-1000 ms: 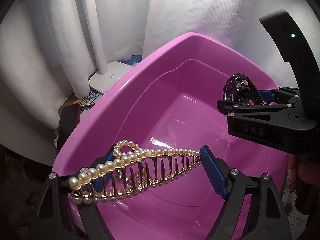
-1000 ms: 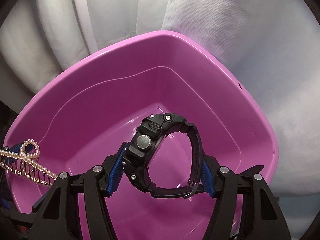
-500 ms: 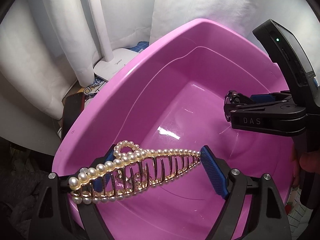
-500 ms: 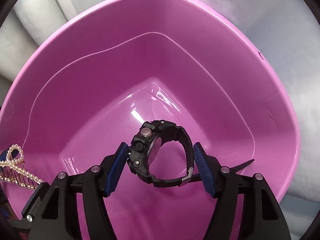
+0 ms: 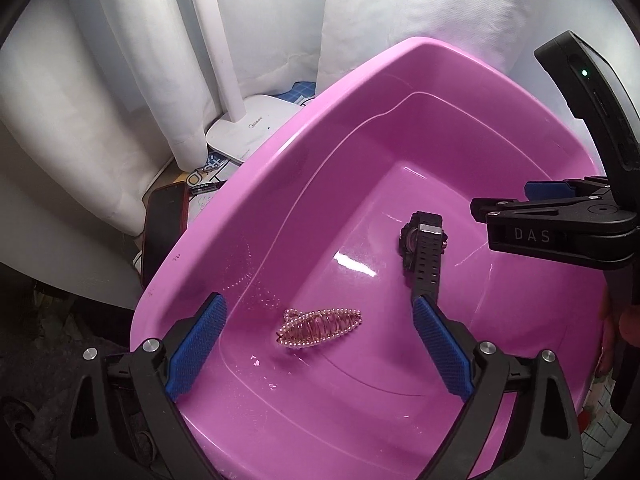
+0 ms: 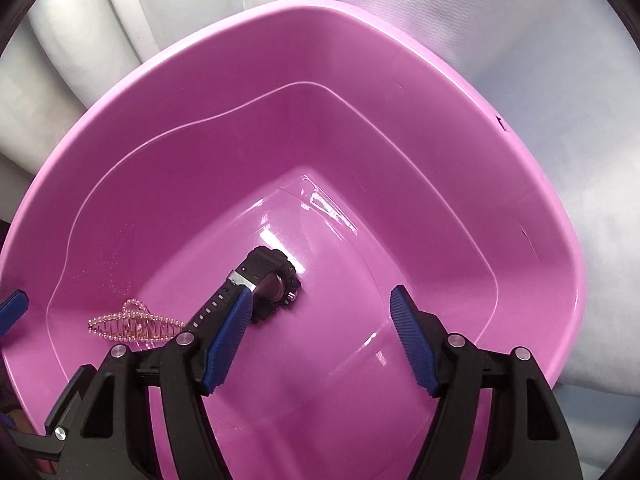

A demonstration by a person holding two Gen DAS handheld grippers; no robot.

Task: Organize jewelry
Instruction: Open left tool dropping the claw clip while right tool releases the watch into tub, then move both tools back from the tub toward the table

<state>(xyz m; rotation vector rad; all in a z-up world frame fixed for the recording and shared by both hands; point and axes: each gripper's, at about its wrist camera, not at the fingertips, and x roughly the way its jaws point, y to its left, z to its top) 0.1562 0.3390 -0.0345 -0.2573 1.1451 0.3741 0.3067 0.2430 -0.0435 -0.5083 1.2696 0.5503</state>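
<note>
A pearl and gold hair clip (image 5: pixel 319 327) lies on the floor of the pink basin (image 5: pixel 248 184). It also shows in the right wrist view (image 6: pixel 136 326). A black watch (image 5: pixel 422 246) lies on the basin floor beyond it, also in the right wrist view (image 6: pixel 268 284). My left gripper (image 5: pixel 318 344) is open and empty above the clip. My right gripper (image 6: pixel 322 336) is open and empty above the watch, over the pink basin (image 6: pixel 520 184). It shows from the side in the left wrist view (image 5: pixel 532 208).
A white lamp base (image 5: pixel 252 128) and its post stand behind the basin on the left. A dark phone (image 5: pixel 164 228) leans by the basin's left rim. White cloth hangs behind and to the right.
Both grippers opened. The pearl clip dropped from the left gripper and the watch from the right onto the basin floor.
</note>
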